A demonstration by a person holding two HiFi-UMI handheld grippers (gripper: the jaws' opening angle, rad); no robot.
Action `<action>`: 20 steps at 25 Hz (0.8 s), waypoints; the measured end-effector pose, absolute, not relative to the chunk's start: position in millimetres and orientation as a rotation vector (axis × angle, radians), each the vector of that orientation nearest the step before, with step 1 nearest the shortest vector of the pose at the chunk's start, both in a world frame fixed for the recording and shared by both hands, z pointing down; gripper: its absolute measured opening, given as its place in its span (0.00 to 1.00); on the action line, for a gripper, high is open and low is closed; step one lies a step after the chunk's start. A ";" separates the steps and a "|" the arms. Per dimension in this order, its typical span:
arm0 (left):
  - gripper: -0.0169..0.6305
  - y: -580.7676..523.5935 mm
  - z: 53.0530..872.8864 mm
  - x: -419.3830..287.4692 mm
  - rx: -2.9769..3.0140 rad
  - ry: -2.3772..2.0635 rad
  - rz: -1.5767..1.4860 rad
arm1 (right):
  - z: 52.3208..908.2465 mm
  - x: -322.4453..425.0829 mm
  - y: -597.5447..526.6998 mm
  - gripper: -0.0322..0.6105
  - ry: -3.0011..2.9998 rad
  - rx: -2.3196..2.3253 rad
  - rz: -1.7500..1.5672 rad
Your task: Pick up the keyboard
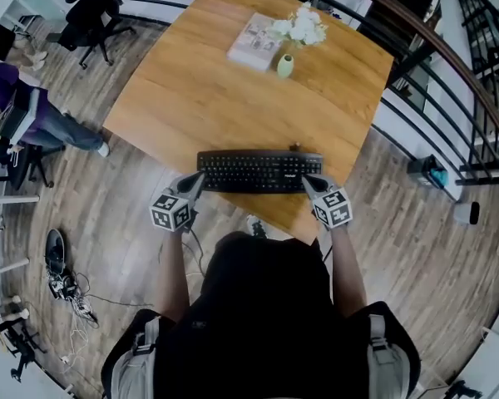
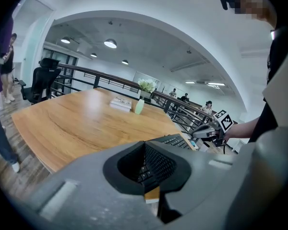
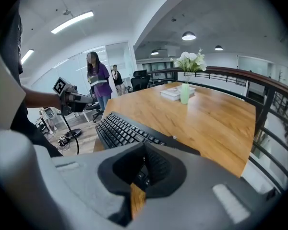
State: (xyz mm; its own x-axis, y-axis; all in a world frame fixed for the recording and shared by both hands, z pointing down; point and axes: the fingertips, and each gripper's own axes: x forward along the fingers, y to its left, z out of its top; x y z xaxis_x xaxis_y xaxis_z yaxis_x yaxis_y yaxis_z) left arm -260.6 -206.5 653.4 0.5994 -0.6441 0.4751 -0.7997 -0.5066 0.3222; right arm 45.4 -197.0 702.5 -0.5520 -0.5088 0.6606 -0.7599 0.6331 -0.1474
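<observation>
A black keyboard (image 1: pixel 258 171) lies flat along the near edge of the wooden table (image 1: pixel 200 98). My left gripper (image 1: pixel 197 183) sits at the keyboard's left end and my right gripper (image 1: pixel 309 181) at its right end, both pointing inward and slightly down. Both sets of jaws are shut with nothing between them. The left gripper view has that gripper (image 2: pixel 144 144) low beside the table edge, keys (image 2: pixel 175 140) just beyond its tips, and the right gripper (image 2: pixel 204 132) across from it. The right gripper view places its gripper (image 3: pixel 144 145) over the keyboard's (image 3: pixel 120 128) near corner.
A green vase (image 1: pixel 285 65) with white flowers (image 1: pixel 299 28) and a book (image 1: pixel 254 41) stand at the table's far side. A railing (image 1: pixel 432 98) runs along the right. Office chairs (image 1: pixel 91 11) and a seated person (image 1: pixel 21 115) are at the left; cables (image 1: pixel 66 288) lie on the floor.
</observation>
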 end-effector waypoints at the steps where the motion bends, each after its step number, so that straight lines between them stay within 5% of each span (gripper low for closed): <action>1: 0.05 -208.6 654.9 -260.8 2.309 -1.148 0.404 | 704.4 47.4 -197.5 0.05 -2.273 0.988 0.575; 16: 0.05 -217.5 687.4 -261.4 2.228 -1.158 0.434 | 737.1 75.6 -207.7 0.06 -2.200 1.018 0.671; 18: 0.13 -219.6 692.5 -264.7 2.210 -1.173 0.445 | 742.1 76.0 -209.3 0.19 -2.198 1.015 0.703; 20: 0.23 -220.0 701.4 -268.4 2.188 -1.181 0.479 | 747.5 76.4 -209.4 0.20 -2.191 1.012 0.719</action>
State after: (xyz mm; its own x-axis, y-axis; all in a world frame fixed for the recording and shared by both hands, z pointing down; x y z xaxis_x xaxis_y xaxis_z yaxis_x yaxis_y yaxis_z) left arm -268.4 -220.0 701.4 0.5390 -0.6251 0.5645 -0.8417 -0.4243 0.3339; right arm 76.4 -209.4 747.5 -0.5193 -0.4671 0.7156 -0.8003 0.5595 -0.2155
